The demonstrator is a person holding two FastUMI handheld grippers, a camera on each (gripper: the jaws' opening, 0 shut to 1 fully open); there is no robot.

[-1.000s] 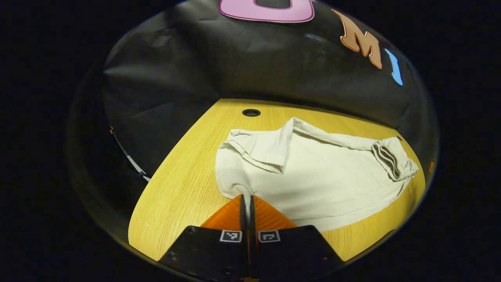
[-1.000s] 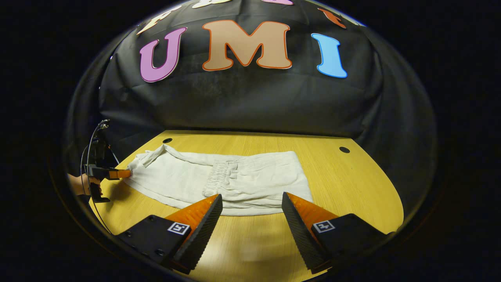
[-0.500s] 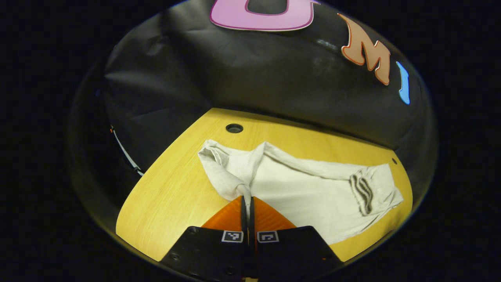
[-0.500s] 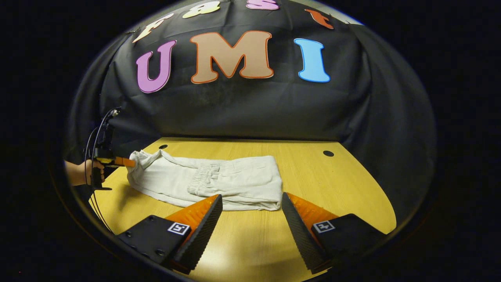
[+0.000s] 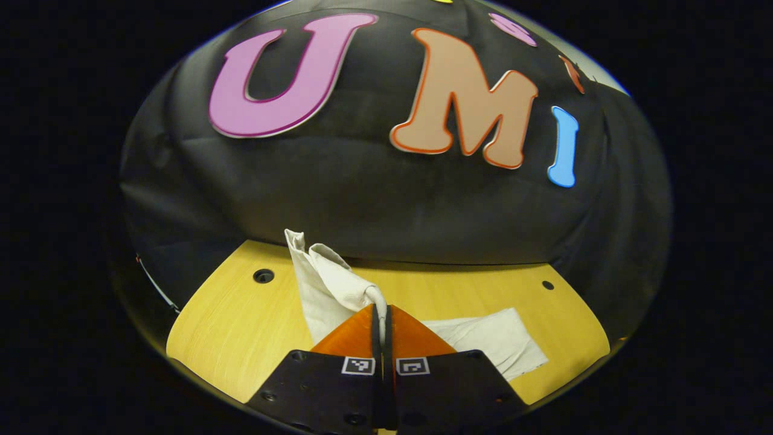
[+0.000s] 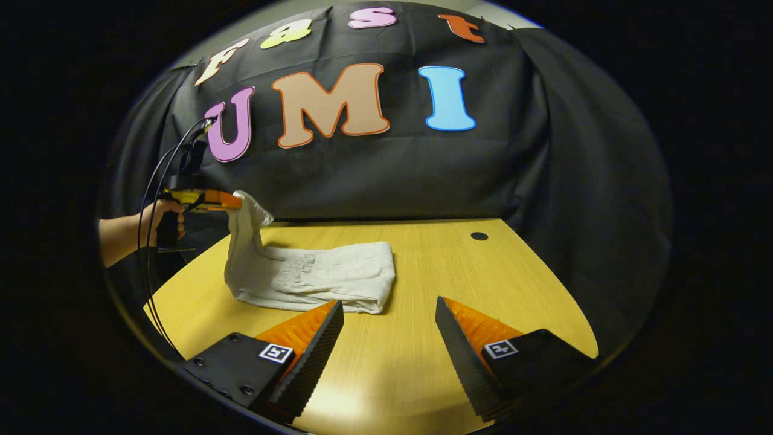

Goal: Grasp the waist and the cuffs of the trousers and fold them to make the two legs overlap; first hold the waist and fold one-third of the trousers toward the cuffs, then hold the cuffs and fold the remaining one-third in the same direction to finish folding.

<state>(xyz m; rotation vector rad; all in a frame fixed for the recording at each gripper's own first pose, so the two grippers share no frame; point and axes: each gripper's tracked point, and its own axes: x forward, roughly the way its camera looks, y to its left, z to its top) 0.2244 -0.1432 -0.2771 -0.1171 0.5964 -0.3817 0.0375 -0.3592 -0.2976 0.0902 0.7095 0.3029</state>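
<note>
The off-white trousers lie partly folded on the wooden table, elastic waist on top. My left gripper, held in a hand at the far left of the right gripper view, is shut on the cuff end, which hangs lifted well above the table. In the left gripper view the pinched cloth rises from my left gripper, and the lying part shows to the right. My right gripper hovers open just in front of the trousers' near edge, nothing between its fingers.
The table has small round holes at its back, one at the right and one at the left. Black cloth wall stands close behind. Cables trail from the left gripper. Bare tabletop lies right of the trousers.
My left gripper has raised the cuff end from the tabletop high into the air, carrying it toward the folded part. The right gripper stays open and has drawn back slightly.
</note>
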